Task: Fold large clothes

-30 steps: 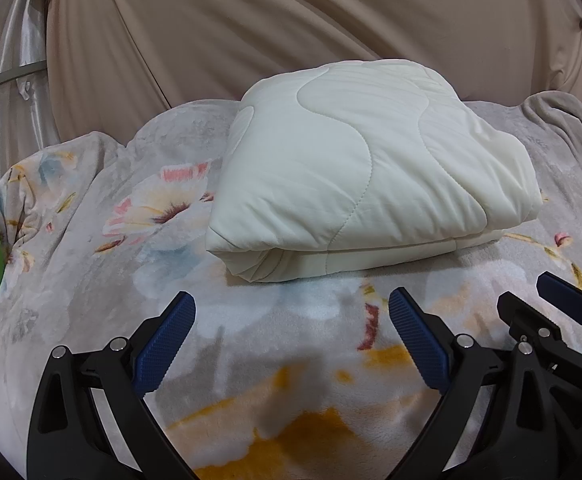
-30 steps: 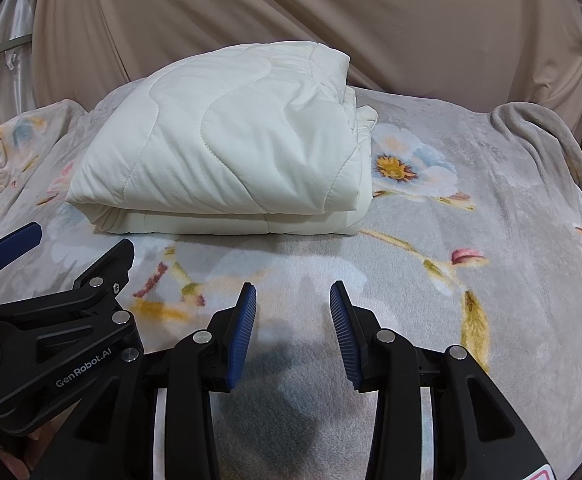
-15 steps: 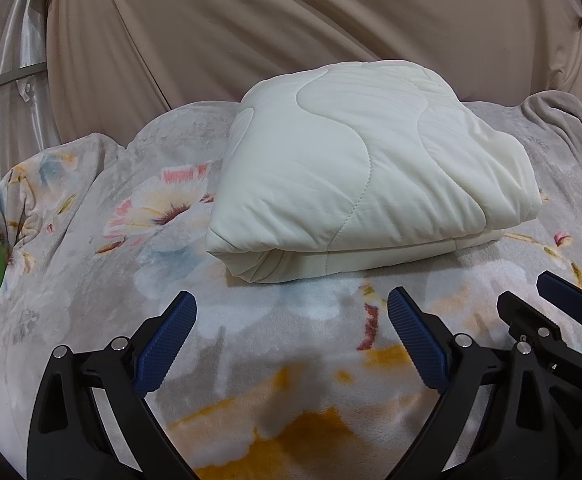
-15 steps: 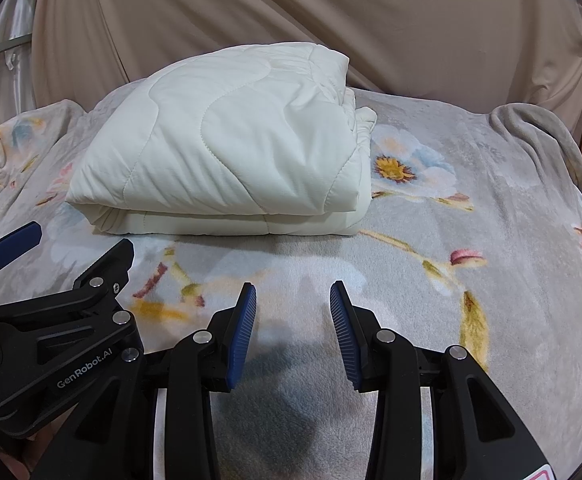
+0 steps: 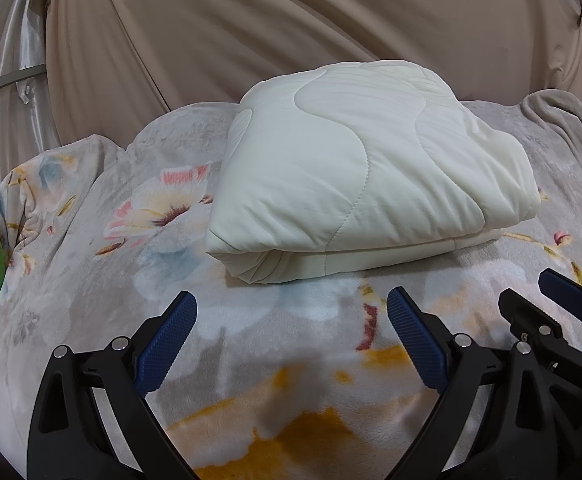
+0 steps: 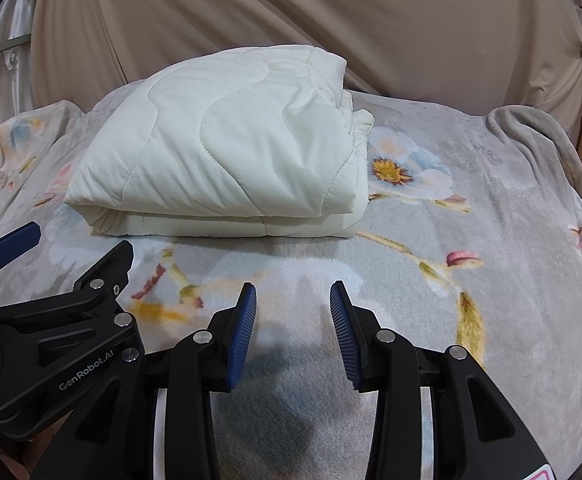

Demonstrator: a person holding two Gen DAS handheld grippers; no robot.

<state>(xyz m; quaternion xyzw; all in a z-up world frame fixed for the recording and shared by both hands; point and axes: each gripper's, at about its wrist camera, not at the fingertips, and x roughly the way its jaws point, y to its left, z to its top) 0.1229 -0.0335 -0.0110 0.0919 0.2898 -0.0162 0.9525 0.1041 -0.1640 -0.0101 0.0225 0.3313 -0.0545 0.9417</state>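
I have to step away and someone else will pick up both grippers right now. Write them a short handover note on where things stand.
Left gripper: open wide, holding nothing, hovering over the floral blanket just short of the quilt.
Right gripper: open, narrower gap, also empty, beside the left one.
White quilt: lies in a compact folded bundle on the blanket, stacked layers showing along its near edge, neither gripper touching it.
Done: folding looks finished or nearly so.
Left: check whether one more fold or a tidy of the bunched right-hand end is wanted; otherwise nothing is in hand.

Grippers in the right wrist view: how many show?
2: the right gripper at bottom centre, jaws apart, and the left gripper at lower left, only partly visible.
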